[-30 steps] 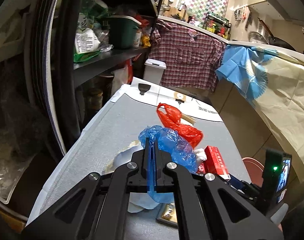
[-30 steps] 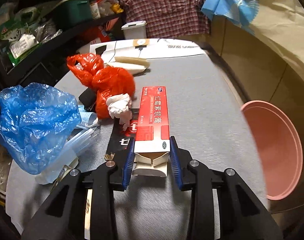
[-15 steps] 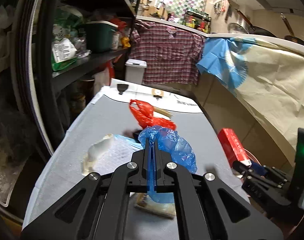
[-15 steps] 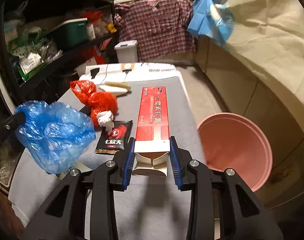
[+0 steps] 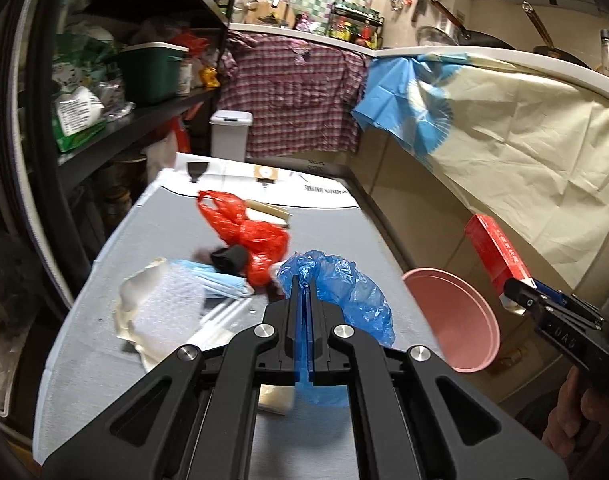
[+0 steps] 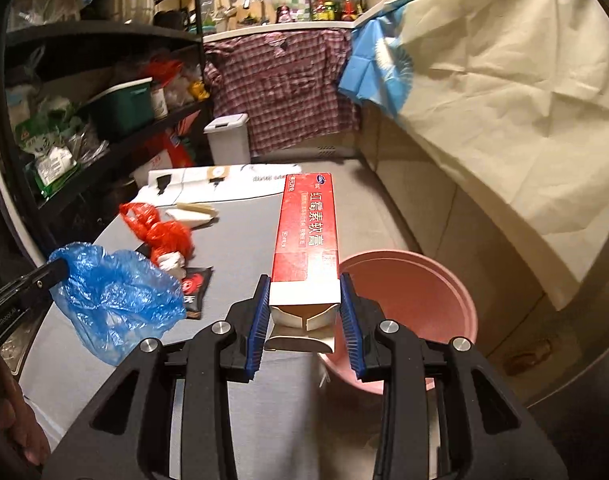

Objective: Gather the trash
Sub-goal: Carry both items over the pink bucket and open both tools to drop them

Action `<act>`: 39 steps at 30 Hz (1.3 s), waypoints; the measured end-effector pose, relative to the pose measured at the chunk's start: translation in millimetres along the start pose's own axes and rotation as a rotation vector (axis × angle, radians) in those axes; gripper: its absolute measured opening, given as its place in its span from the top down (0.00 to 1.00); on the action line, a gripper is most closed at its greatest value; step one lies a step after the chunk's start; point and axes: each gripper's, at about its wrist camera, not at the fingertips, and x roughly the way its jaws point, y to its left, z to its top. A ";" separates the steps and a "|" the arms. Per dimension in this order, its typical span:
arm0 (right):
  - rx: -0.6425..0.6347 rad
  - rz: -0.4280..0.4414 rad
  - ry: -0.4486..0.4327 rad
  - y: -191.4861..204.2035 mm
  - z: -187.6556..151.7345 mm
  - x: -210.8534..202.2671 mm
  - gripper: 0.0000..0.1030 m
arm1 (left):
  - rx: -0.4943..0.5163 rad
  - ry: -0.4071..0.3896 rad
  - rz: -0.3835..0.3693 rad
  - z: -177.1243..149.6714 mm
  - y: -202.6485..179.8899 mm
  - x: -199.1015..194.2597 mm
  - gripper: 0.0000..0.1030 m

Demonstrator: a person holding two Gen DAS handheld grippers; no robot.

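Note:
My left gripper (image 5: 303,284) is shut on a crumpled blue plastic bag (image 5: 344,288) and holds it above the grey table (image 5: 152,236); the bag also shows in the right wrist view (image 6: 116,296). My right gripper (image 6: 305,286) is shut on the open end of a long red carton (image 6: 310,228), held in the air by the table's right edge, next to a pink bin (image 6: 416,300). In the left wrist view the carton (image 5: 496,250) is above and right of the bin (image 5: 452,312).
On the table lie a red plastic bag (image 5: 248,232), bubble wrap (image 5: 164,304), a blue face mask (image 5: 216,280), a black snack wrapper (image 6: 194,288) and a white tissue (image 6: 172,260). Black shelving (image 5: 104,120) stands left, a sheet-covered counter (image 5: 504,152) right.
Both grippers rose and moved right with their loads. The red carton went from over the table to beside the pink bin. The blue bag moved toward the table's right edge.

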 end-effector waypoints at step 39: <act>0.173 -0.098 0.071 -135.2 -5.9 76.8 0.67 | 0.199 0.145 -0.183 14.0 -167.0 155.6 0.99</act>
